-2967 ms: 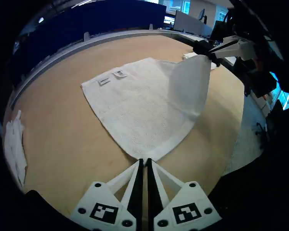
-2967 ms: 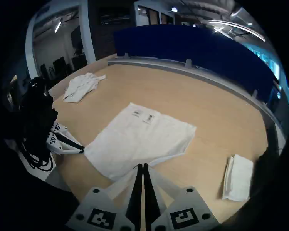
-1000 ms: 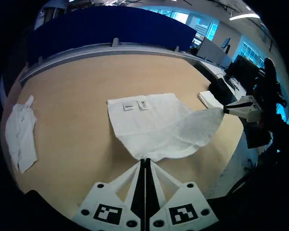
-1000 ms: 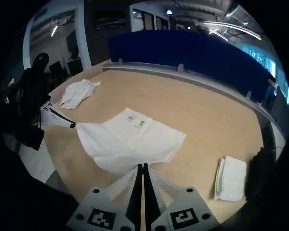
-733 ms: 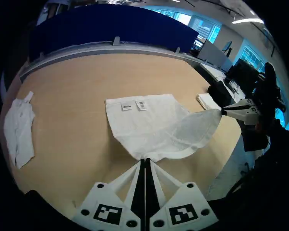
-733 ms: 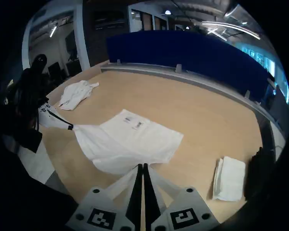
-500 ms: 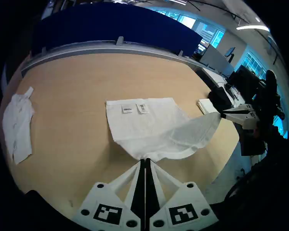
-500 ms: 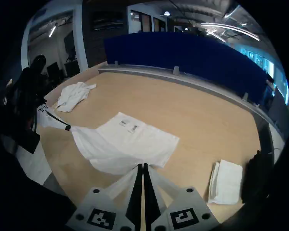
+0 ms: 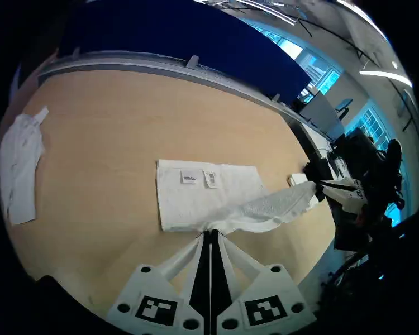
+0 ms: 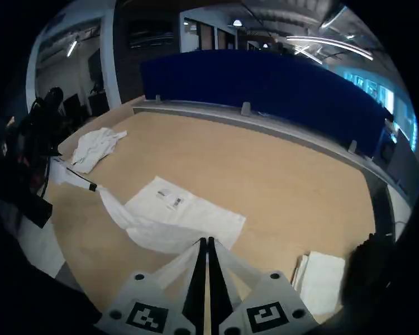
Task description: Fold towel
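Note:
A white towel (image 9: 201, 192) with two small labels lies on the tan wooden table (image 9: 109, 128). Its near edge is lifted and stretched between both grippers. My left gripper (image 9: 210, 232) is shut on one near corner. The right gripper (image 9: 320, 190), held by a hand farther off, pinches the other corner. In the right gripper view the towel (image 10: 187, 215) spreads ahead. My right gripper (image 10: 208, 241) is shut on its corner. The left gripper (image 10: 90, 187) holds the raised strip at the far left.
A crumpled white cloth (image 9: 17, 159) (image 10: 95, 146) lies near the table's one end. A folded white towel (image 10: 321, 282) (image 9: 296, 180) rests at the other end. A blue partition (image 9: 170, 33) (image 10: 265, 72) lines the table's (image 10: 276, 178) far side.
Both grippers have risen and carried the near edge forward. The lifted part has gone from a wide sagging flap to a narrow stretched strip over the flat half.

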